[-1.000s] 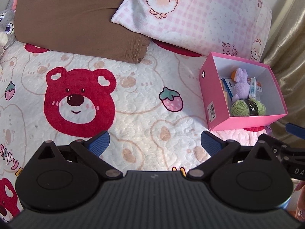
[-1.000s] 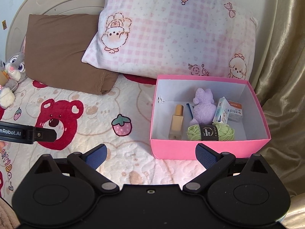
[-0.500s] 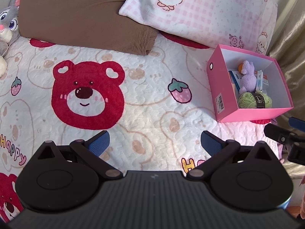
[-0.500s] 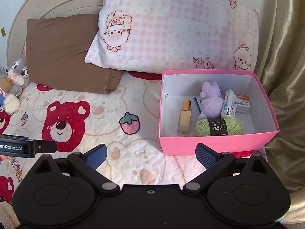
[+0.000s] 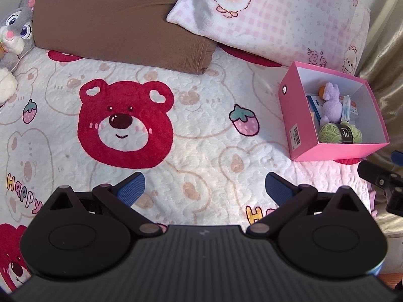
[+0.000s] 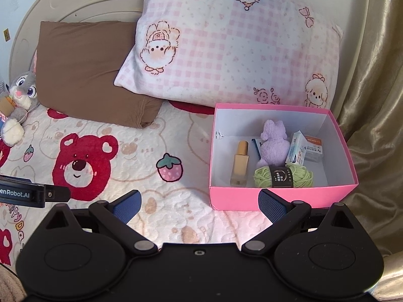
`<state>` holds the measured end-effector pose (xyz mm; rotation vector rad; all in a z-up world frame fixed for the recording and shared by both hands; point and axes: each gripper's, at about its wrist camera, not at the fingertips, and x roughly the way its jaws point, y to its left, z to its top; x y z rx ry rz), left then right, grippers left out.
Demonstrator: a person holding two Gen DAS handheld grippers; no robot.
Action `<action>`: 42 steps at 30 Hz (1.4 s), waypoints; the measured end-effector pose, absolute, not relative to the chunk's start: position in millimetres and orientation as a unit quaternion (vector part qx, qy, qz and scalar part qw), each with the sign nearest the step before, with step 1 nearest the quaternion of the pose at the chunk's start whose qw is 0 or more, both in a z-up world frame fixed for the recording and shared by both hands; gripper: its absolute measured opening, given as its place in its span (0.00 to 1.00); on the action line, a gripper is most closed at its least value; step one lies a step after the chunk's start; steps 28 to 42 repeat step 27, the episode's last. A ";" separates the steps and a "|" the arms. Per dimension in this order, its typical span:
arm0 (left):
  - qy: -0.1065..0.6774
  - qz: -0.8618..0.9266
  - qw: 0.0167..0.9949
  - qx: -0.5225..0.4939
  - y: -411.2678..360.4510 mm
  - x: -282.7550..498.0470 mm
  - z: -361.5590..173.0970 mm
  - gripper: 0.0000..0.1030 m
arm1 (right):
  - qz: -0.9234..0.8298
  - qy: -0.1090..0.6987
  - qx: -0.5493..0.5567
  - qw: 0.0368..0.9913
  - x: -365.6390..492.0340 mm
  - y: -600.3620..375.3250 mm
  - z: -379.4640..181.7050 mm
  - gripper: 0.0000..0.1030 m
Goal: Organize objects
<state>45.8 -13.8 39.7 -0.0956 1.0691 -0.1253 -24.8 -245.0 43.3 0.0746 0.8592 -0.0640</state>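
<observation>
A pink box (image 6: 282, 196) (image 5: 297, 115) stands on the bed at the right. It holds a purple plush toy (image 6: 274, 143) (image 5: 332, 102), a ball of green yarn (image 6: 283, 176) (image 5: 338, 133), a beige bottle (image 6: 240, 163) and small white cartons (image 6: 306, 151). My left gripper (image 5: 205, 188) hangs open and empty above the bedspread, left of the box. My right gripper (image 6: 199, 202) is open and empty too, just in front of the box's near wall.
A bear-print bedspread (image 5: 201, 151) covers the bed. A brown pillow (image 6: 85, 70) and a pink checked pillow (image 6: 226, 47) lean at the headboard. A grey rabbit plush (image 6: 20, 95) sits far left. A gold curtain (image 6: 372, 100) hangs right of the box.
Both grippers have drawn back from the box, so more of the bed shows in both views. Both stay open and empty.
</observation>
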 end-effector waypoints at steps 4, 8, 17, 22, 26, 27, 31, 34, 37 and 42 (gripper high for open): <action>0.505 -0.066 0.860 -0.041 -15.0 41.6 42.9 1.00 | -0.034 0.424 0.032 0.905 -23.9 -243.9 38.9 0.98; 0.504 -0.066 0.860 -0.039 -16.2 40.0 43.6 1.00 | -0.042 0.426 0.025 0.903 -25.1 -243.7 35.7 0.98; 0.513 -0.063 0.855 -0.029 -16.9 41.5 41.3 1.00 | -0.038 0.431 0.013 0.901 -26.0 -240.8 31.9 0.98; 0.510 -0.055 0.858 -0.024 -11.6 43.5 41.8 1.00 | -0.038 0.433 0.013 0.901 -27.6 -241.6 30.4 0.98; 0.507 -0.056 0.860 -0.022 -11.8 43.6 42.8 1.00 | -0.040 0.435 0.013 0.900 -27.3 -242.2 28.9 0.98; 0.507 -0.057 0.860 -0.021 -12.9 42.9 43.1 1.00 | -0.040 0.435 0.014 0.899 -27.1 -242.3 28.6 0.98; 0.507 -0.057 0.860 -0.021 -12.9 42.9 43.1 1.00 | -0.040 0.435 0.014 0.899 -27.1 -242.3 28.6 0.98; 0.507 -0.057 0.860 -0.021 -12.9 42.9 43.1 1.00 | -0.040 0.435 0.014 0.899 -27.1 -242.3 28.6 0.98; 0.507 -0.057 0.860 -0.021 -12.9 42.9 43.1 1.00 | -0.040 0.435 0.014 0.899 -27.1 -242.3 28.6 0.98; 0.507 -0.057 0.860 -0.021 -12.9 42.9 43.1 1.00 | -0.040 0.435 0.014 0.899 -27.1 -242.3 28.6 0.98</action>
